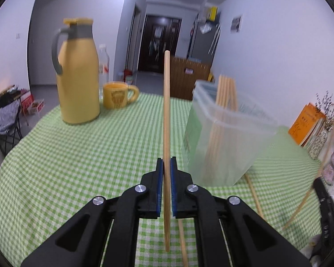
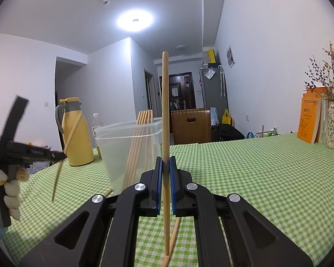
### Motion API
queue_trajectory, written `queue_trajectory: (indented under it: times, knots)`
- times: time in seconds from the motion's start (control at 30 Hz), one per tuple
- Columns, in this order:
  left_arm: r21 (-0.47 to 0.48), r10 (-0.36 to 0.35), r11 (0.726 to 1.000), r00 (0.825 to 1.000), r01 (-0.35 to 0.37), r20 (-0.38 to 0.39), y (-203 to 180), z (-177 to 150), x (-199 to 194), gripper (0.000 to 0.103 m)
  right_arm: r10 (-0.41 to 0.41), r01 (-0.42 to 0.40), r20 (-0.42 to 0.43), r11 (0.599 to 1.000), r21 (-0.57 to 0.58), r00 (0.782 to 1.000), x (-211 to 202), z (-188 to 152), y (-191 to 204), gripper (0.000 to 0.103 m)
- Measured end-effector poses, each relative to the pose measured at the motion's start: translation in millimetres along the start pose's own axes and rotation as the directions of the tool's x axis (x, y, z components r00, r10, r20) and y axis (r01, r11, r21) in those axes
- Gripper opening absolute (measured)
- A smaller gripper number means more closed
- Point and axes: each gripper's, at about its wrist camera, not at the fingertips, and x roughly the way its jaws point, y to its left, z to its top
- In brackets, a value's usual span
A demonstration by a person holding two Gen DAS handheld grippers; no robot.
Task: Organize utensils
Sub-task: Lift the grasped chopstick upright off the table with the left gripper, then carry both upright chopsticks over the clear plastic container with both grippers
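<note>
Left wrist view: the orange book (image 1: 301, 125) at the right edge carries large pale characters, too blurred to read, and the yellow ceramic mug (image 1: 117, 98) at centre left has dark print I cannot make out. The left gripper (image 1: 166, 162) has its blue-padded jaws clamped together on a pale wooden chopstick (image 1: 166, 111), upright in mid-frame. Right of it stands the clear plastic tub (image 1: 222, 138) holding a bundle of wooden chopsticks (image 1: 226, 93); loose ones lie on the green checked tablecloth (image 1: 78, 160).

Right wrist view: the orange book shows "ZK"-like lettering. The right gripper (image 2: 165, 161) is squeezed on its own upright wooden chopstick (image 2: 165, 111), the tub just left of centre behind it.
</note>
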Motion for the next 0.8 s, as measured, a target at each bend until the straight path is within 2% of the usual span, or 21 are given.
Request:
queue_trajectory:
  times: [0.23, 0.43, 0.8]
  knots:
    - [0.027, -0.018, 1.000, 0.995, 0.015, 0.102, -15.2, 7.2, -34.0, 0.004, -0.004, 0.004, 0.008, 1.000, -0.026, 1.000, -4.0, 11.3, 6.9, 0.007]
    - [0.034, -0.043, 0.999, 0.989, 0.039, 0.139, -25.8, 15.9, -46.7, 0.004, 0.009, -0.008, 0.025, 1.000, -0.018, 1.000, -5.0, 27.0, 10.8, 0.007]
    - [0.044, -0.072, 0.997, 0.976, 0.064, 0.205, -38.1, 40.7, -63.4, 0.004, 0.040, -0.035, 0.111, 0.998, -0.054, 0.993, 1.6, 70.4, 26.3, 0.007]
